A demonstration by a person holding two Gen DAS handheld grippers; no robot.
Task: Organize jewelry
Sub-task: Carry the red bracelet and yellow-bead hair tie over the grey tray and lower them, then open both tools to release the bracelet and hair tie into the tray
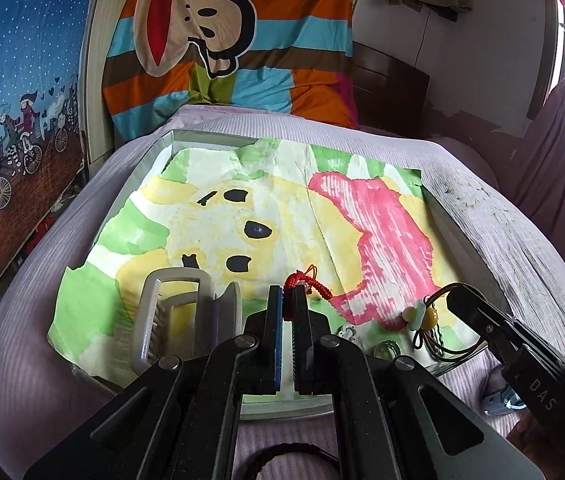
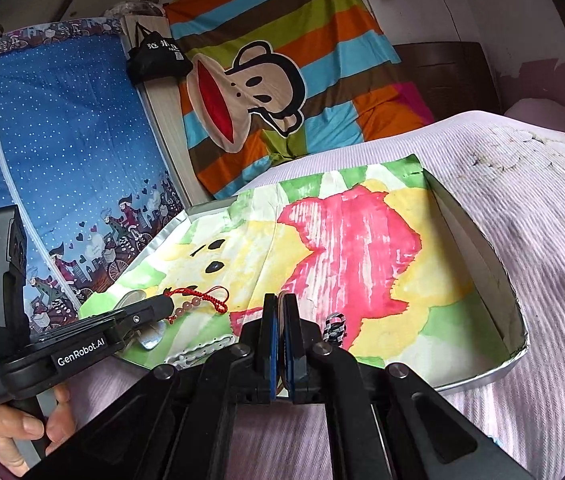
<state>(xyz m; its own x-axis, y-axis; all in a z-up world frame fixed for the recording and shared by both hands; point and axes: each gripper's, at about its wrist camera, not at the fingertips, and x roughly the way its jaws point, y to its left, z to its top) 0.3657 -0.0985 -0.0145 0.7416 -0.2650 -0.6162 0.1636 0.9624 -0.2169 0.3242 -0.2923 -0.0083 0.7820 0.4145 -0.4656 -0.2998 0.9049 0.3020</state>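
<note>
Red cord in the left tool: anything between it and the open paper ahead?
Nothing visible. The red cord hangs from the left tool over bare painted paper; the white holder sits off to its left.

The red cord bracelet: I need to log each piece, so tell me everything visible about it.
The red cord bracelet is thin braided red string with knotted ends and a short run of pale pink beads. It is pinched in the shut left gripper, loops and tails dangling loose over the painted paper lining the shallow tray.
</note>
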